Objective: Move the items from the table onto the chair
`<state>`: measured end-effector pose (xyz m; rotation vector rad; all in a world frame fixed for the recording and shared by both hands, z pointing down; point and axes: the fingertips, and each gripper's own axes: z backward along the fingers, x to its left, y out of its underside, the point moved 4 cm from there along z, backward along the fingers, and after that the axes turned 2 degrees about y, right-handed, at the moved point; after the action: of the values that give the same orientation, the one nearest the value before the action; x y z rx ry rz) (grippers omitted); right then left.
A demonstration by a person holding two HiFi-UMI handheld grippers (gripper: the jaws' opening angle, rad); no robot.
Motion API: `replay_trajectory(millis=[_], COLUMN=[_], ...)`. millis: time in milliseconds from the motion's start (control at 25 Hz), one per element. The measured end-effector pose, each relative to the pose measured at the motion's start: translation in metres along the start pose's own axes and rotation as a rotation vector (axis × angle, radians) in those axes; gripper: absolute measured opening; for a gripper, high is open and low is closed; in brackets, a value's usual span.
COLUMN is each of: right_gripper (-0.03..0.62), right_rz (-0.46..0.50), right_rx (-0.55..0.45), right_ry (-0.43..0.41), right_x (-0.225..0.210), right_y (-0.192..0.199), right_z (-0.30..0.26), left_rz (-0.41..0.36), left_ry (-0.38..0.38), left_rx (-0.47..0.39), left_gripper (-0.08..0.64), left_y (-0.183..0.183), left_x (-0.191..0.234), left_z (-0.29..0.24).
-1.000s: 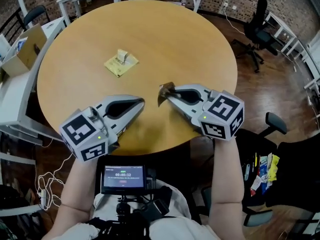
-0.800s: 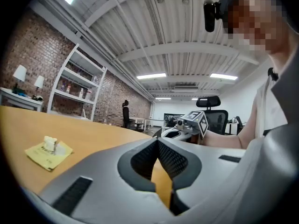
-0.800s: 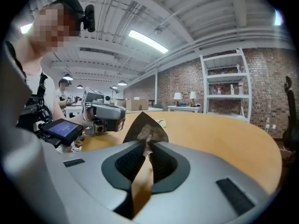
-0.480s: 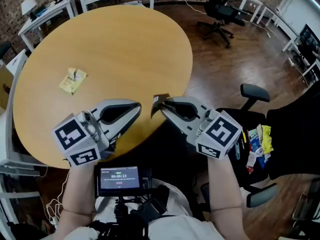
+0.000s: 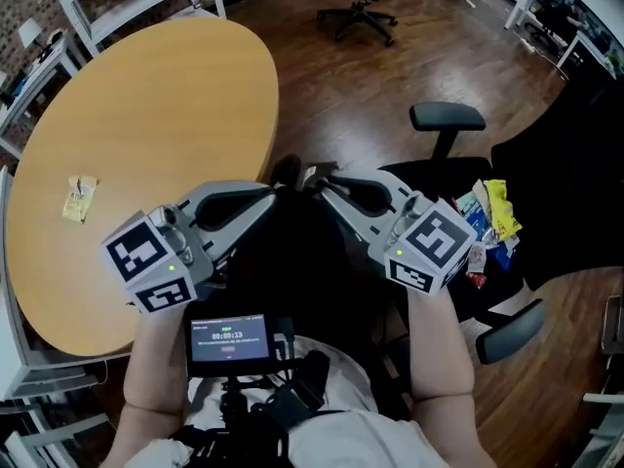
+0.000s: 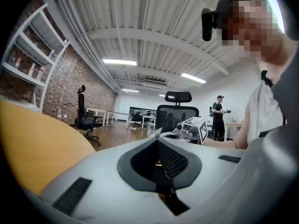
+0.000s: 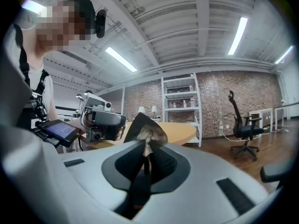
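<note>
Swing: view went from table (image 5: pixel 166 105) toward chair (image 5: pixel 447 117) in last sec | R gripper (image 5: pixel 313 177) clamped on dark packet (image 7: pixel 145 128), mid-air, not yet over seat | L gripper (image 5: pixel 272 192) closed, empty | yellow sachet (image 5: pixel 78 198) still on table

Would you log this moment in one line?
right tool: shut on dark packet | left tool: shut, empty | yellow packet: on table

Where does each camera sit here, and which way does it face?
Head view: on the head, steeply down at table, chair, both forearms, left gripper, right gripper.
Left gripper view: on the left gripper, along shut jaws, past the table edge into the office; torso shows.
Right gripper view: on the right gripper, along jaws pinching a dark wrapper, toward the table; torso shows.
Shared: each gripper view shows the other gripper.
</note>
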<state>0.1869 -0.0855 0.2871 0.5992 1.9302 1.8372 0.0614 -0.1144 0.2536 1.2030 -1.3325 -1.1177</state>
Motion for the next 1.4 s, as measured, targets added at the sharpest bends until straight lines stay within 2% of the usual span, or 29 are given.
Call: replay_trajectory(millis=[200, 480, 680, 880, 1040, 1240, 1400], right_gripper=[0.028, 0.028, 0.028, 0.028, 0.028, 0.028, 0.029], right_rz=[-0.038, -0.123, -0.143, -0.253, -0.322, -0.411, -0.418], right_rx=[0.006, 0.017, 0.115, 0.182, 0.234, 0.372, 0.478], right_ry=[0.139, 0.395, 0.609, 0.787, 0.831, 0.855, 0.864], right_x=[-0.036, -0.082, -0.108, -0.121, -0.133, -0.136, -0.138], right_y=[0.023, 0.058, 0.118, 0.178, 0.207, 0.257, 0.274], right_z=[0.057, 0.146, 0.201, 0.251, 0.272, 0.282, 0.275], left_rz=[-0.020, 0.027, 0.064, 0.082, 0.105, 0.137, 0.156], left_ry=[0.097, 0.247, 0.344, 0.377, 0.424, 0.477, 0.493], left_rx=[0.027, 0.014, -0.027, 0.029, 0.068, 0.142, 0.203], left_gripper=[0.011, 0.011, 0.011, 0.011, 0.011, 0.011, 0.011], left_y=[0.003, 0.009, 0.035, 0.086, 0.124, 0.168, 0.197], left_x=[-0.009, -0.024, -0.025, -0.029, -0.042, -0.058, -0.069], left_z=[-0.051, -0.115, -0.171, -0.222, -0.250, -0.282, -0.296])
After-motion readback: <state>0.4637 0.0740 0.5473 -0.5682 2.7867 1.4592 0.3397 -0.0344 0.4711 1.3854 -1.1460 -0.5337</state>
